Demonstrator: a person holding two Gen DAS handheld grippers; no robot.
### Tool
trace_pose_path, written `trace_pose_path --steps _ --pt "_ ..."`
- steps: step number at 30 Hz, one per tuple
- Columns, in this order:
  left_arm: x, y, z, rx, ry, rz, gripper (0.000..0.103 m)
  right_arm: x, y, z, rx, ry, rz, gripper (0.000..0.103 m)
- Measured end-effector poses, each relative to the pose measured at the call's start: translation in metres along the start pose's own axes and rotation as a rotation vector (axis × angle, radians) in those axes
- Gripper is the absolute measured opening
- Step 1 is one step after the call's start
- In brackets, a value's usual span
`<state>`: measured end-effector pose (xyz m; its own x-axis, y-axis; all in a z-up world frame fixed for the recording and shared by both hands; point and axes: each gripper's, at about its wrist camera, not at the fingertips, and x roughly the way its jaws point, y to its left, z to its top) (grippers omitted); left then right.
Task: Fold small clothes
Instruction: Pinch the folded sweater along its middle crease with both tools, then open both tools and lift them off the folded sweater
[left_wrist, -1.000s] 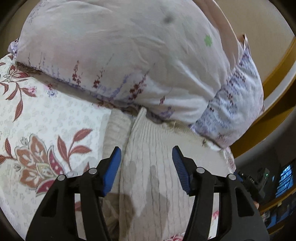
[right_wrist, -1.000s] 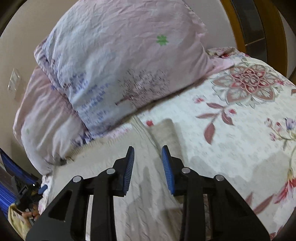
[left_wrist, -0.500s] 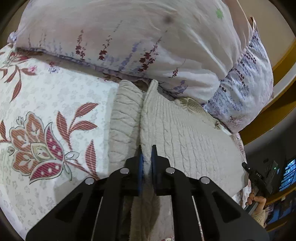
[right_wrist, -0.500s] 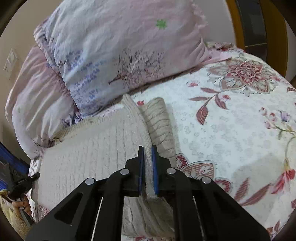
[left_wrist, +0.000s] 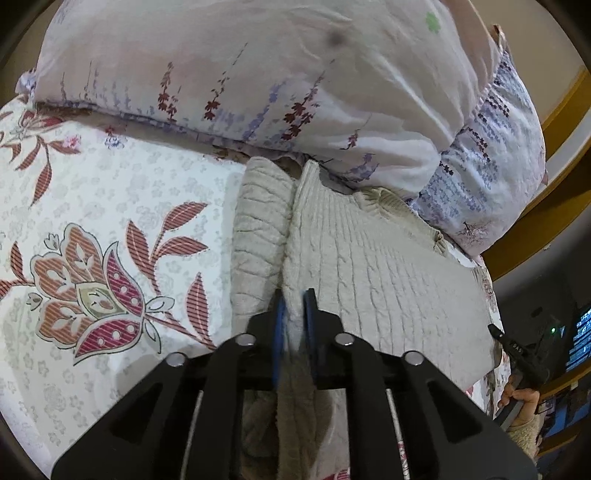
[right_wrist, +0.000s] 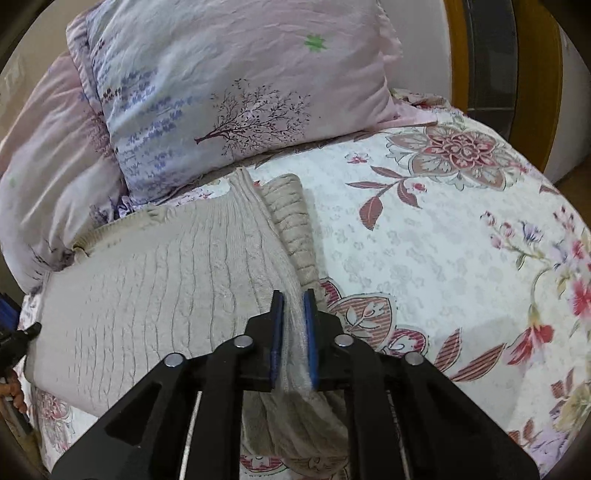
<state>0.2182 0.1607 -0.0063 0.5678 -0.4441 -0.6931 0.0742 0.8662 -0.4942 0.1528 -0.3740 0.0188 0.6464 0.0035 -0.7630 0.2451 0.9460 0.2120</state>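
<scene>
Floral bedspread (left_wrist: 122, 206) | one sweater (left_wrist: 373, 266) | two pillows | both tools opening, sweater edge between

Floral bed (right_wrist: 424, 236), pillows (right_wrist: 229, 92), knit sweater (right_wrist: 155, 280)

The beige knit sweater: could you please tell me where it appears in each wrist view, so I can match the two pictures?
Left wrist view: the beige knit sweater fills the centre and lower right, a raised fold of it between the left gripper jaws, which are opening.
Right wrist view: the sweater fills the centre and lower left, a fold between the right gripper jaws, also opening.
Shared landmark: the pillow with the green mark, behind the sweater.
</scene>
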Motion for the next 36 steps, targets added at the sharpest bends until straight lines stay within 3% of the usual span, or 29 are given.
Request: trace_pose_path --steps 2,5,8,12,14,15,20,21,23,27,36 --pt "-0.007 -0.006 0.000 0.022 -0.033 0.012 0.040 -0.008 0.003 0.002 0.000 -0.041 -0.016 0.030" --pt "-0.023 -0.026 -0.002 0.098 -0.123 0.048 0.055 -0.019 0.015 0.005 -0.038 -0.097 0.002 0.030" --pt "-0.030 -0.050 -0.007 0.184 -0.165 0.027 0.062 -0.013 0.035 0.005 -0.100 -0.081 0.042 0.030" --pt "-0.011 -0.066 -0.012 0.239 -0.105 0.017 0.065 0.001 0.057 -0.003 -0.177 -0.039 0.057 0.030" --pt "0.006 -0.063 -0.015 0.221 -0.044 0.034 0.065 0.017 0.062 -0.011 -0.214 0.021 0.022 0.032" --pt "0.014 -0.060 -0.016 0.208 -0.016 0.040 0.065 0.016 0.064 -0.013 -0.230 0.003 0.014 0.033" --pt "0.015 -0.066 -0.022 0.264 -0.033 0.069 0.070 0.015 0.069 -0.006 -0.216 0.042 -0.023 0.039" --pt "0.011 -0.064 -0.021 0.246 -0.039 0.050 0.071 0.014 0.070 -0.004 -0.202 0.043 -0.026 0.041" --pt "0.000 -0.055 -0.016 0.178 -0.068 0.015 0.075 0.010 0.075 -0.001 -0.196 0.025 0.012 0.063" --pt "-0.021 -0.028 -0.006 0.038 -0.123 -0.019 0.079 0.004 0.112 -0.006 -0.263 -0.012 0.100 0.064" --pt "-0.014 0.015 0.001 -0.200 -0.070 -0.080 0.079 0.021 0.198 -0.023 -0.428 0.005 0.195 0.062"
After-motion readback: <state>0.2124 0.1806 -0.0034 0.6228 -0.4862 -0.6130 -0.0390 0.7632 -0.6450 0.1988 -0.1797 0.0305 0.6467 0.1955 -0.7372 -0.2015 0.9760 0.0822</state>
